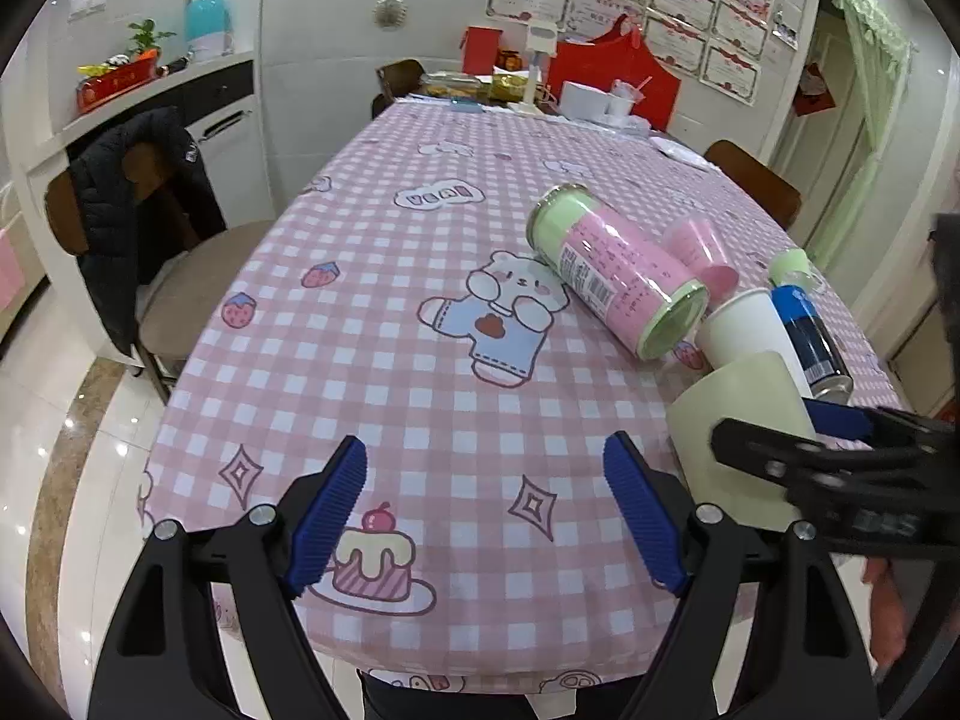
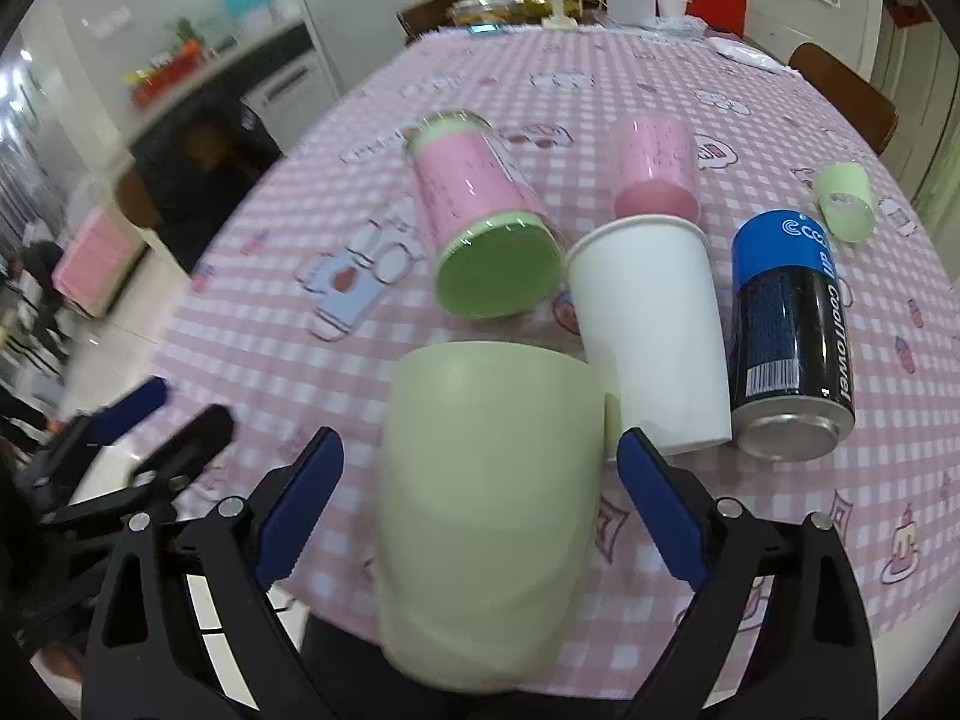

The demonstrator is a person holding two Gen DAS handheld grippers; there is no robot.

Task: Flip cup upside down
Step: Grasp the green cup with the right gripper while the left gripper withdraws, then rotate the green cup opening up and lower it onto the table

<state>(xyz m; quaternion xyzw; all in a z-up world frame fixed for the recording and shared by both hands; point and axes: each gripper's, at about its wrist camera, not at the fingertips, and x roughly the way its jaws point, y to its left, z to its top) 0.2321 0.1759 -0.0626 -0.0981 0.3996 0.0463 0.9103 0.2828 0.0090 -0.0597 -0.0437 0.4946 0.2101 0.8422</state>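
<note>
From the left wrist, the left gripper (image 1: pixel 486 510) hangs spread and empty over the pink checked tablecloth (image 1: pixel 420 360); the pale green plastic cup (image 1: pixel 738 420) stands at the near right edge, with the right gripper around it. From the right wrist, the right gripper (image 2: pixel 480 510) straddles the cup (image 2: pixel 486 510), jaws spread and apparently clear; close squarely mid-wall, lift clear of the white paper cup (image 2: pixel 654 330), then roll.

The big cup (image 2: pixel 486 516) sits nearest, at the table's (image 2: pixel 810 138) front edge. Just behind it on the right lies the paper cup (image 2: pixel 651 330). The can (image 2: pixel 786 330) lies right of that. The jar (image 2: pixel 480 222) lies behind on the left.
</note>
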